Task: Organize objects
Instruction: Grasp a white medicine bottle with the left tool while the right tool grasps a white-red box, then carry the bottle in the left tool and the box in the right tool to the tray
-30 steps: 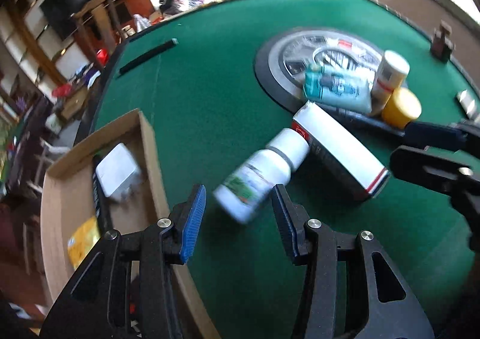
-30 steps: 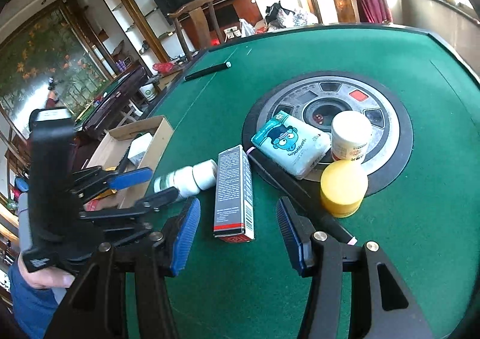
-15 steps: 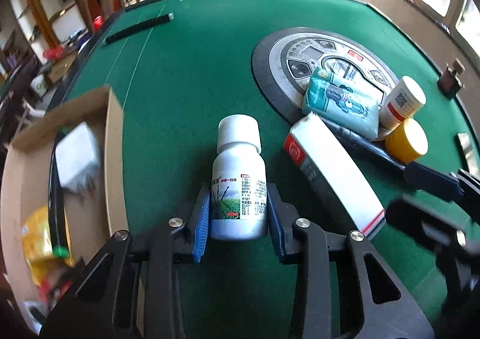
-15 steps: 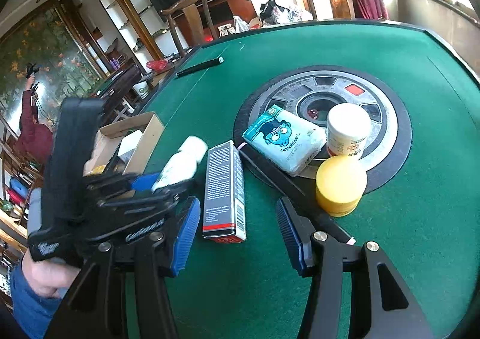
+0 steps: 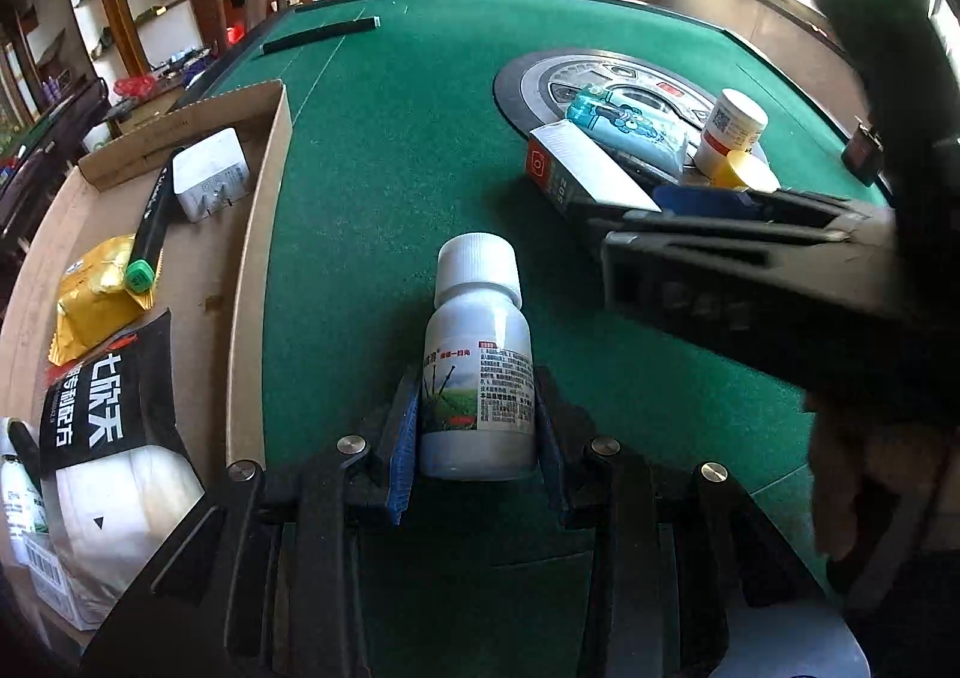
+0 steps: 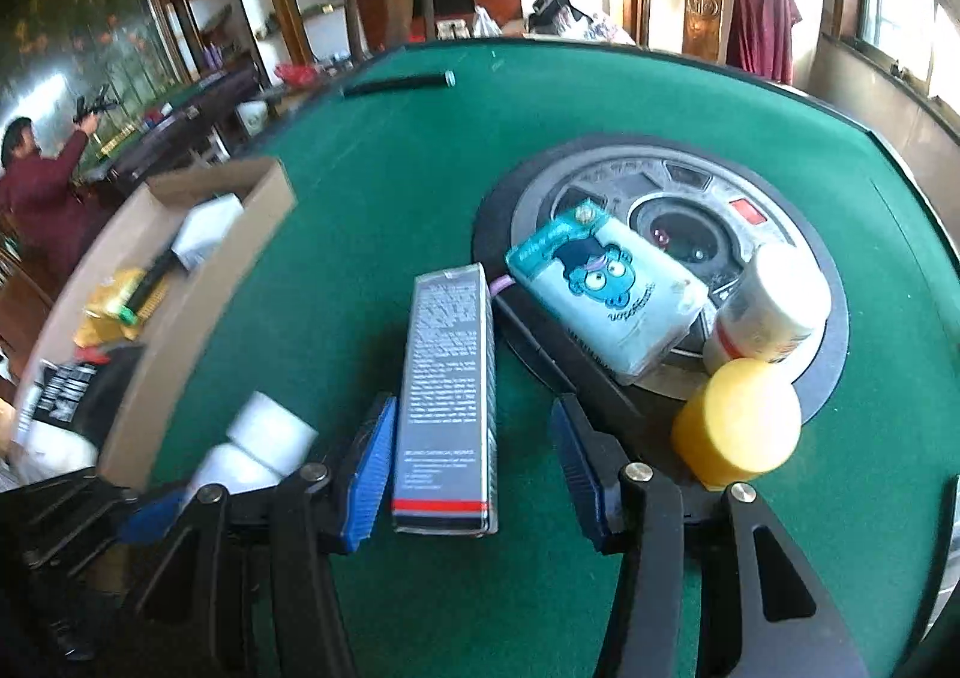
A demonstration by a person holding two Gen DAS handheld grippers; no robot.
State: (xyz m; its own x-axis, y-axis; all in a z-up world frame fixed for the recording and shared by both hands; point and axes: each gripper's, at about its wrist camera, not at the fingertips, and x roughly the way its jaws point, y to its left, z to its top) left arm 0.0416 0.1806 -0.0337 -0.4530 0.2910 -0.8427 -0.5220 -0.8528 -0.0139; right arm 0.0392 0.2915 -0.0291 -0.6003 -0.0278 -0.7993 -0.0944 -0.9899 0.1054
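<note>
The left gripper (image 5: 477, 438) held the white bottle (image 5: 478, 372), its jaws pressed on both sides of the label, just right of the cardboard box (image 5: 264, 234). The right gripper (image 6: 474, 474) straddled the long carton (image 6: 447, 396) beyond the bottle; its jaws were closing but a gap showed on the right side. The bottle was gripped low on a smooth body, so it could tip or slip on the way to the box. Closing off-centre, the right jaws could skew the carton into the tissue pack (image 6: 612, 288). The tabletop (image 5: 408, 138) was green felt, in a sunlit room with wooden chairs and shelves.
</note>
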